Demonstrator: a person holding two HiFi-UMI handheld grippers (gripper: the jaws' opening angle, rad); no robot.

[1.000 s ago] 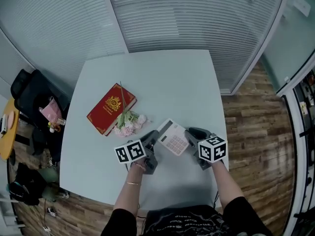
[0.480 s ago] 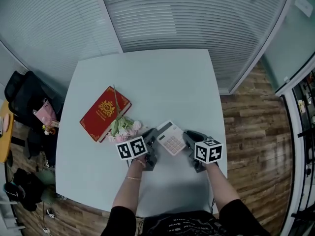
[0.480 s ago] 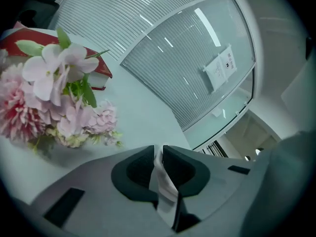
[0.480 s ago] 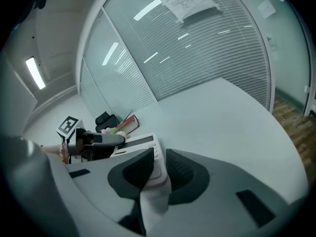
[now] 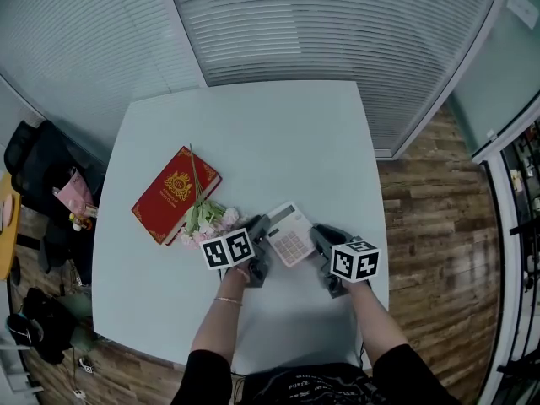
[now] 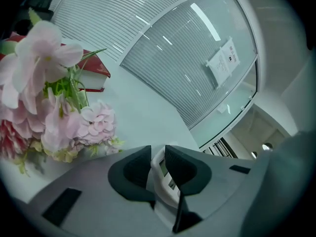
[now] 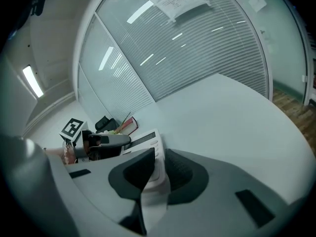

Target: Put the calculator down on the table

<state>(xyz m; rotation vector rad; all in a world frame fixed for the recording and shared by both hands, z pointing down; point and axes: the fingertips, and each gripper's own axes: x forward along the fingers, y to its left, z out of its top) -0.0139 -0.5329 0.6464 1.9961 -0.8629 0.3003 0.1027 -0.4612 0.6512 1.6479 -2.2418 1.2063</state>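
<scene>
A white calculator [image 5: 289, 233] hangs low over the pale table [image 5: 253, 133] near its front edge, held between both grippers. My left gripper [image 5: 264, 228] grips the calculator's left edge. In the left gripper view that edge [image 6: 161, 168] fills the gap between the dark pads, and the jaws are opening. My right gripper [image 5: 318, 235] holds the right edge. In the right gripper view the calculator [image 7: 148, 147] lies between the pads with its keys facing up, and the jaws are closing on it. Whether the calculator touches the table I cannot tell.
A red book [image 5: 175, 194] lies on the table to the left, with pink artificial flowers [image 5: 207, 218] against its near corner, close to my left gripper. A black chair with bags [image 5: 38, 167] stands off the table's left side. Glass walls with blinds [image 5: 321, 24] close the far side.
Both grippers have come down toward the table with the calculator between them, shifting slightly left. The calculator lies flatter now.
</scene>
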